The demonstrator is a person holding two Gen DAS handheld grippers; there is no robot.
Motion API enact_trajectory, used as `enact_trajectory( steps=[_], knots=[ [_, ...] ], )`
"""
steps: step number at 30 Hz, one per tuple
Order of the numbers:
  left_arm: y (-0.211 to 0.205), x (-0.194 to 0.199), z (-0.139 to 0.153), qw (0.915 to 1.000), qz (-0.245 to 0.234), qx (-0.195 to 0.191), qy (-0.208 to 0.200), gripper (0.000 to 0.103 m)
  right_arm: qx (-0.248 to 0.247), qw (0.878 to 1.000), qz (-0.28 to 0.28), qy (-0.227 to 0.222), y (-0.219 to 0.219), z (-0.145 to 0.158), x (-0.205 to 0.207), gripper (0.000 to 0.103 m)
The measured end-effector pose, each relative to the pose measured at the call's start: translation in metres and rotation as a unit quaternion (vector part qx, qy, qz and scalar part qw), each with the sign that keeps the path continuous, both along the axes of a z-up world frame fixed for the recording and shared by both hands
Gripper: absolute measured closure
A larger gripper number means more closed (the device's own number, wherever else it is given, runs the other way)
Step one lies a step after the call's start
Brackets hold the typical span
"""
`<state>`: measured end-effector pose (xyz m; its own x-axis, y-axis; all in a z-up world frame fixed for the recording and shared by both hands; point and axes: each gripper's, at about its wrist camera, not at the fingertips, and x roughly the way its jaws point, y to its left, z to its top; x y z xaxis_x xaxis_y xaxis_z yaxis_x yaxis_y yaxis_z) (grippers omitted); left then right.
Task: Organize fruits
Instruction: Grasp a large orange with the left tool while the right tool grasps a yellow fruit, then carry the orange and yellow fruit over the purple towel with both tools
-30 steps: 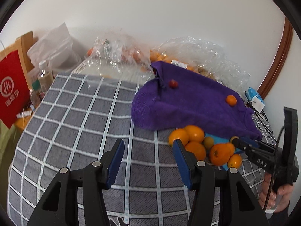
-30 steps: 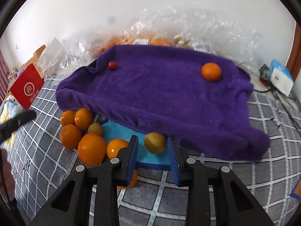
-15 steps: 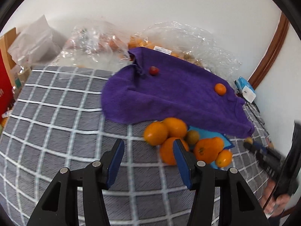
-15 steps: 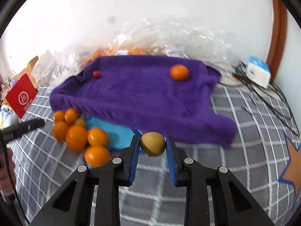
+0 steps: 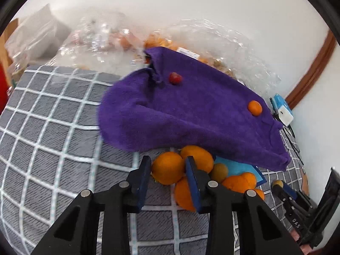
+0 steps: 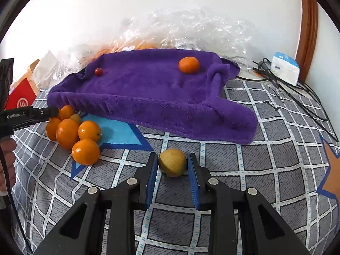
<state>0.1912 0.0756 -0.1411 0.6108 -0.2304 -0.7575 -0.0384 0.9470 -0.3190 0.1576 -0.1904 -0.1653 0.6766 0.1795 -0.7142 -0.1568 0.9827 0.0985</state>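
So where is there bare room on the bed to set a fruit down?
Free: the checked cover right of the right gripper, between the purple towel and the cables; also the cover left of the towel in the left wrist view. Crowded: the orange pile by the towel's front edge.

surface: bed, grey checked cover point(image 6: 244, 170)
towel: purple towel point(image 6: 148, 93) spread on cover
oranges: cluster of oranges point(image 6: 76, 133) at towel's front edge
far side: clear plastic bags point(image 6: 191, 31)
right: cables point(image 6: 297, 97), white-blue box point(image 6: 284, 68)
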Motion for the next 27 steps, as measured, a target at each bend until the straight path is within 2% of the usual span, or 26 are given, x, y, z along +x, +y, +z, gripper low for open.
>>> enact_trajectory(
  steps=[2, 4, 9, 12, 14, 16, 23, 25, 27],
  knots=[
    [0.006, -0.012, 0.008, 0.9999, 0.002, 0.005, -0.009, 0.071, 0.007, 1.0, 0.0, 0.009, -0.002, -0.002, 0.002, 0.075],
    [0.008, -0.023, 0.011, 0.9995, 0.002, 0.03, -0.006, 0.071, 0.002, 1.0, -0.002, 0.009, -0.001, -0.003, 0.002, 0.075],
    [0.009, -0.058, -0.001, 0.9975, -0.021, 0.067, 0.001, 0.07, -0.013, 1.0, -0.002, 0.011, 0.004, -0.003, 0.002, 0.074],
    [0.009, -0.067, -0.005, 0.9976, -0.02, 0.065, -0.015, 0.069, -0.009, 1.0, 0.003, 0.009, 0.005, -0.003, 0.002, 0.074],
    [0.01, -0.067, -0.008, 0.998, -0.015, 0.058, -0.019, 0.064, 0.0, 1.0, 0.019, 0.008, 0.006, -0.002, 0.0, 0.074],
    [0.012, -0.065, -0.013, 0.9987, -0.007, 0.048, -0.017, 0.063, -0.015, 1.0, 0.015, 0.007, 0.01, -0.002, -0.001, 0.074],
    [0.004, -0.057, -0.016, 0.9979, 0.023, 0.057, -0.021, 0.063, 0.003, 1.0, 0.015, 0.008, 0.005, -0.003, -0.002, 0.074],
    [0.002, -0.058, -0.018, 0.9973, 0.027, 0.058, -0.035, 0.069, 0.006, 1.0, 0.009, 0.009, 0.003, -0.003, -0.001, 0.074],
    [0.004, -0.059, -0.019, 0.9976, 0.023, 0.051, -0.041, 0.07, 0.008, 1.0, 0.003, 0.009, 0.002, -0.004, -0.001, 0.074]
  ],
)
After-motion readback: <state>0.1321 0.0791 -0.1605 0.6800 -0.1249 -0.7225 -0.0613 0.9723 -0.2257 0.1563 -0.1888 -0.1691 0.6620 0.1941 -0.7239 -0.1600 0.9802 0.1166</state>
